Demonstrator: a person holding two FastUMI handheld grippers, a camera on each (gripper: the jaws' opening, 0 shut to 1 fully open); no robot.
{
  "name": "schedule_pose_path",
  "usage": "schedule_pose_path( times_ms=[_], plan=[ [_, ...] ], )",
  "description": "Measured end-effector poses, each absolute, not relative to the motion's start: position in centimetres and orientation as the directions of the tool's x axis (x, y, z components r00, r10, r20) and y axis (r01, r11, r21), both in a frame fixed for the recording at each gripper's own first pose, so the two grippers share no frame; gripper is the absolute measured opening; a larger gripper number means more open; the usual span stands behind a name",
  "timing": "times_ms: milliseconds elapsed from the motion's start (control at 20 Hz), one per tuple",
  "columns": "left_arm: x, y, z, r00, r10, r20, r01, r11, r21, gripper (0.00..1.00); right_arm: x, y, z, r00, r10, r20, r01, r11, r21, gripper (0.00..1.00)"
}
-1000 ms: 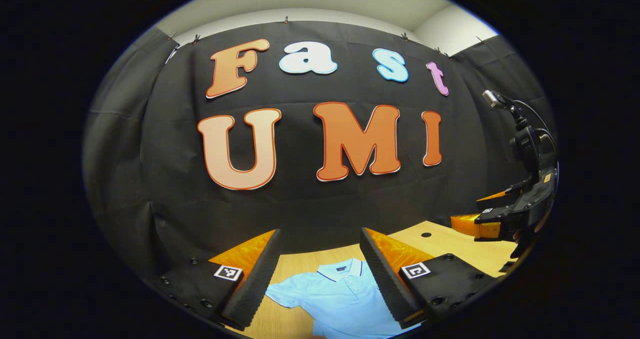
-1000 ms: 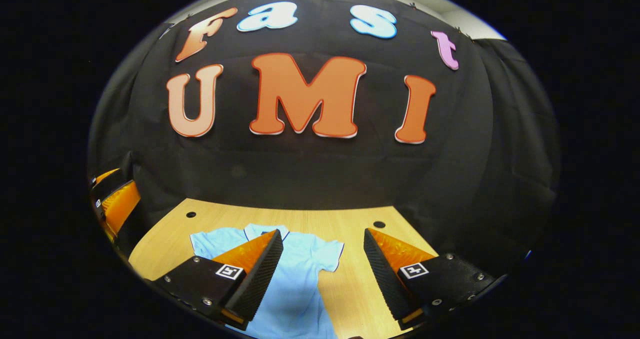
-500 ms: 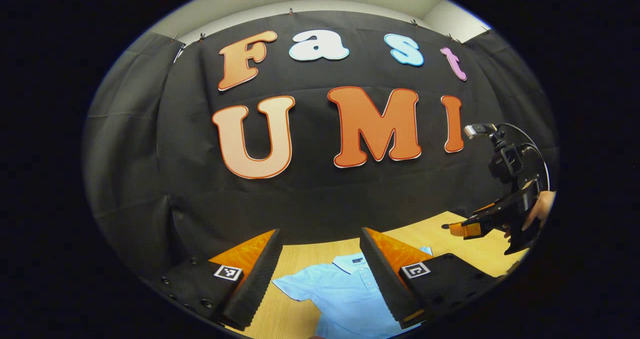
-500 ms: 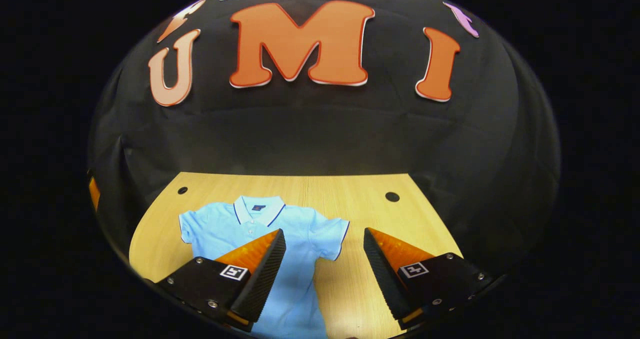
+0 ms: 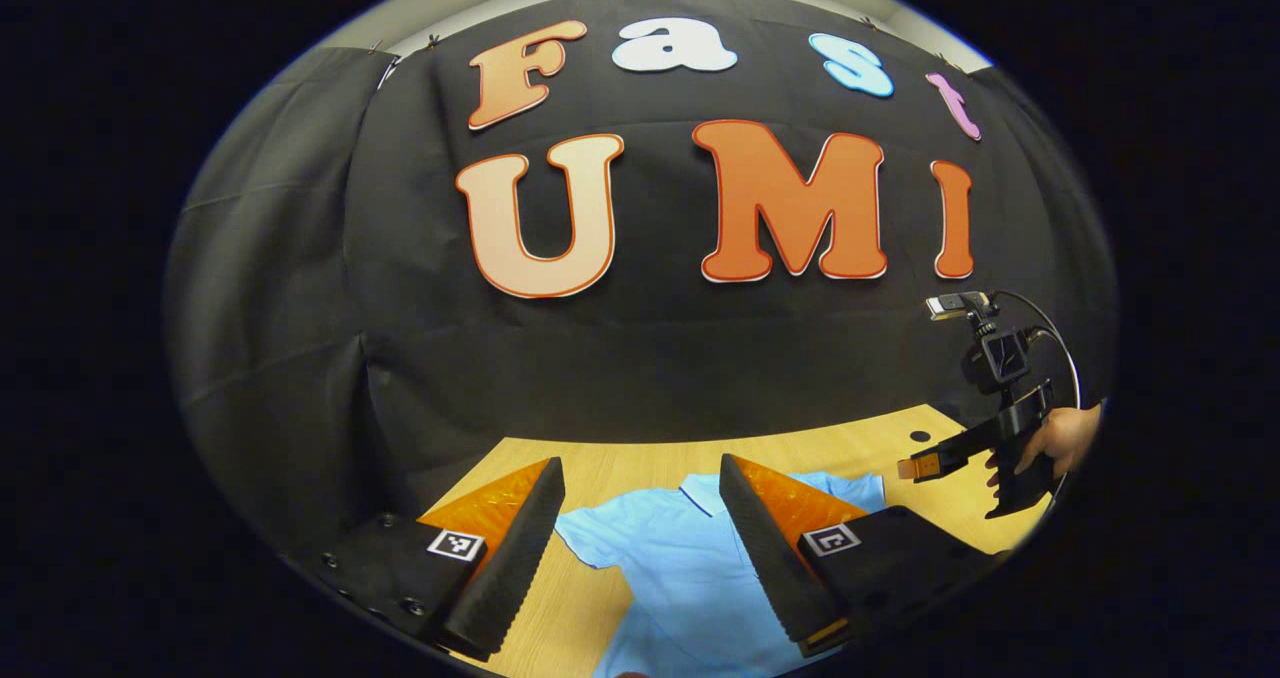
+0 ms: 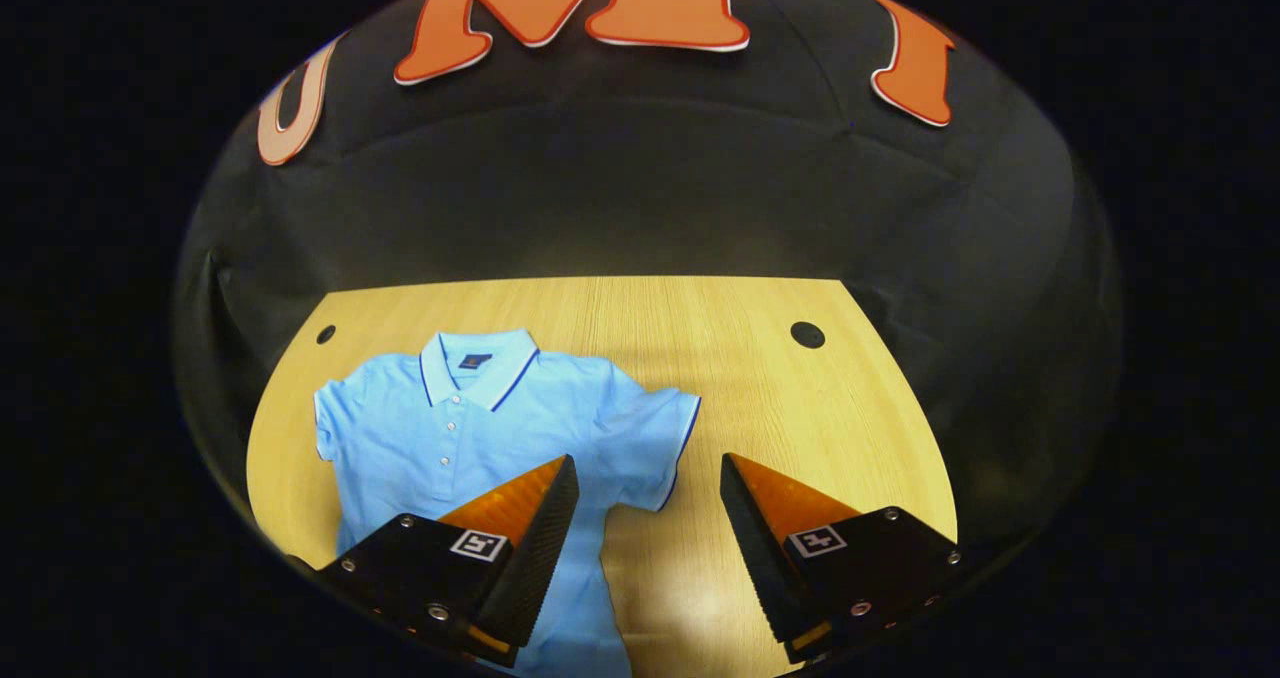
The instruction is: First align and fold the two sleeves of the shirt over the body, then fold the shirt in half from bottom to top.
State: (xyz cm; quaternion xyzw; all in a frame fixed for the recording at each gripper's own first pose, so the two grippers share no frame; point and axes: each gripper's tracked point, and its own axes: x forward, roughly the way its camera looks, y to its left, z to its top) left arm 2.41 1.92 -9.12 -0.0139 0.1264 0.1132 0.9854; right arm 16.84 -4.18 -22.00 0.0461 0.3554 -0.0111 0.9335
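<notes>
1. Wooden table (image 6: 780, 398): light wood top, dark booth cloth behind it, two small dark holes (image 6: 807, 335) near its back corners.
2. Shirt (image 6: 450, 428): light blue polo, lying flat face up on the table's left part in the right gripper view, collar toward the back wall, both short sleeves spread out, unfolded.
3. Right gripper (image 6: 645, 533): above the table, fingers wide apart, nothing between them; the shirt's sleeve (image 6: 660, 438) lies just ahead of the gap.
4. Left gripper (image 5: 640, 548): above the shirt (image 5: 670, 568), fingers spread wide, gripping nothing.
5. In the left gripper view, the right gripper (image 5: 925, 466) is far off at the right edge, held by a hand (image 5: 1060, 438); can't tell its opening from there.
</notes>
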Motion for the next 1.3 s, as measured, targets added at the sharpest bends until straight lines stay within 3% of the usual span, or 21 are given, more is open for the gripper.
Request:
schedule_pose_path(
  times_ms=[350, 600, 700, 800, 850, 950, 1000, 1050, 1200, 1250, 1300],
  plan=[
    [3.5, 1.9, -8.5, 0.925, 0.278, -0.259, -0.272, 0.96, 0.061, 0.99, 18.3, -4.6, -29.5, 0.597, 0.023, -0.802, 0.024, 0.999, 0.046, 0.87],
    [3.7, 1.5, -8.8, 0.913, 0.296, -0.282, -0.282, 0.955, 0.089, 0.99, 19.3, -4.7, -33.7, 0.514, 0.032, -0.857, 0.024, 0.998, 0.052, 0.8],
    [3.6, 1.3, -8.7, 0.909, 0.301, -0.287, -0.284, 0.954, 0.099, 1.0, 19.7, -4.6, -34.9, 0.489, 0.043, -0.871, 0.027, 0.998, 0.065, 0.8],
    [3.7, 1.1, -8.8, 0.907, 0.3, -0.297, -0.284, 0.954, 0.097, 1.0, 20.0, -4.5, -35.7, 0.471, 0.047, -0.881, 0.037, 0.997, 0.074, 0.7],
    [3.8, 1.0, -8.8, 0.904, 0.3, -0.304, -0.288, 0.954, 0.084, 1.0, 20.3, -4.3, -36.0, 0.471, 0.052, -0.88, 0.036, 0.996, 0.078, 0.74],
    [3.9, 1.0, -8.6, 0.903, 0.298, -0.309, -0.296, 0.954, 0.053, 0.98, 20.6, -3.9, -36.0, 0.474, 0.073, -0.878, 0.036, 0.994, 0.102, 0.7],
    [3.7, 0.9, -8.7, 0.902, 0.299, -0.311, -0.3, 0.953, 0.046, 1.0, 20.8, -3.7, -36.1, 0.47, 0.084, -0.879, 0.038, 0.993, 0.115, 0.73],
    [3.6, 0.8, -8.7, 0.9, 0.301, -0.315, -0.303, 0.952, 0.045, 1.0, 21.0, -3.6, -36.1, 0.471, 0.087, -0.878, 0.03, 0.993, 0.115, 0.59],
    [3.4, 0.5, -8.9, 0.898, 0.3, -0.322, -0.303, 0.952, 0.042, 1.0, 21.2, -3.6, -36.0, 0.474, 0.092, -0.876, 0.034, 0.992, 0.123, 0.35],
    [3.3, 0.5, -8.9, 0.898, 0.299, -0.323, -0.303, 0.952, 0.04, 0.97, 21.2, -3.6, -36.0, 0.473, 0.094, -0.876, 0.05, 0.99, 0.134, 0.19],
    [3.1, 0.4, -8.8, 0.898, 0.299, -0.323, -0.303, 0.952, 0.041, 1.0, 21.3, -3.6, -35.8, 0.479, 0.102, -0.872, 0.064, 0.987, 0.151, 0.16]
  ],
)
